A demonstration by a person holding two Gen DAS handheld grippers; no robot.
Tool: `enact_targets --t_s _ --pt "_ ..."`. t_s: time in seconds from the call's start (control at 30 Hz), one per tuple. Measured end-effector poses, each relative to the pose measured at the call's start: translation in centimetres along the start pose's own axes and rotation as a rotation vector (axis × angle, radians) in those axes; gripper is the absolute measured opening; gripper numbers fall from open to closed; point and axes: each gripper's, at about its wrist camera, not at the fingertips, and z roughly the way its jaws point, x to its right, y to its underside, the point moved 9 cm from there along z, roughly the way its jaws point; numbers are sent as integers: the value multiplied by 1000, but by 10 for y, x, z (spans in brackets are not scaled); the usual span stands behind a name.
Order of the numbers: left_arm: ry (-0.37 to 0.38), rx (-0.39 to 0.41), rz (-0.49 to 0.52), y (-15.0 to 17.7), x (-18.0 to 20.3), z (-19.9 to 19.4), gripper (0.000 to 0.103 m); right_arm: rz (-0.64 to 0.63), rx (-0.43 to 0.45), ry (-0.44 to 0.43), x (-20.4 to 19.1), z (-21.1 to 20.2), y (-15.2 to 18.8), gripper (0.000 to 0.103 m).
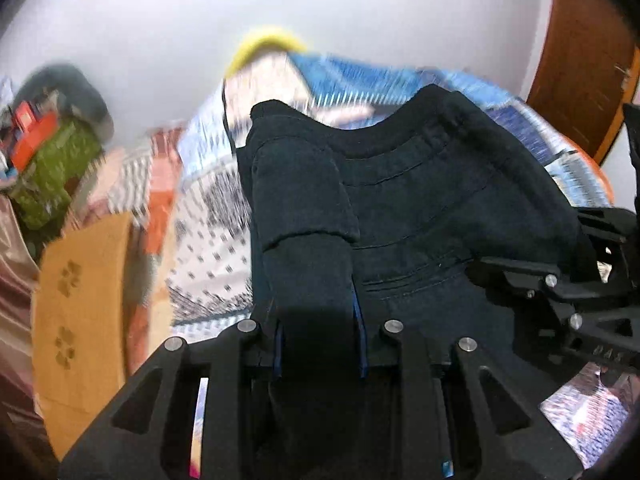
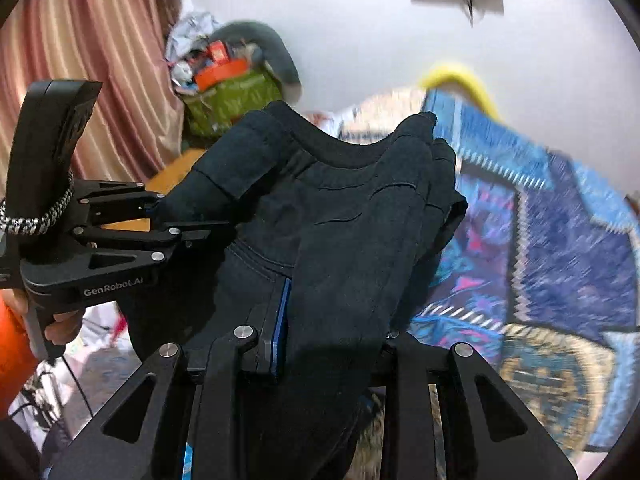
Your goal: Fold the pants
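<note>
Left wrist view shows the patterned bedspread (image 1: 208, 248) spread below, blurred, with the dark pants (image 1: 420, 200) lifted clear of it, waistband stretched between both tools. Each pinches a bunch of cloth: the left gripper (image 1: 318, 320) and the right gripper (image 2: 332, 320) are clamped tight on fabric (fingertips buried). To fold well, I judge: keep the band taut and level, lowering both ends together.

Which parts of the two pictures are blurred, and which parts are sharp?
Left wrist view: the patterned bedspread is smeared by motion, while the left gripper and the dark pants are sharp. Right wrist view: the same bedspread is streaked, and the right gripper stays crisp.
</note>
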Motion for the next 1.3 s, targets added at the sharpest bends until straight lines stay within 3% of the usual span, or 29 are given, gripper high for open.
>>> enact_targets --t_s 0.1,0.2,0.4,0.57,0.7,0.83,1.13,1.3 --pt "21 -58 -2 14 -8 40 36 8 -69 16 11 21 16 26" --pt "15 -46 13 25 -7 50 47 69 -85 -37 18 12 22 31" --pt "-2 -17 -50 39 -22 33 49 58 -91 27 28 -27 38 48" --pt "-67 -16 -90 48 -38 -5 49 49 -54 113 31 -57 35 49" --pt "-81 32 -113 50 -38 -59 49 22 31 128 14 -104 23 49" --pt "-83 132 -126 47 -30 -131 49 -24 133 137 -17 -162 13 49" --pt "-85 407 -67 46 25 -307 50 -102 373 124 -92 -271 -2 49" --pt "-120 561 -50 62 56 -392 56 -147 517 119 -136 -329 2 49"
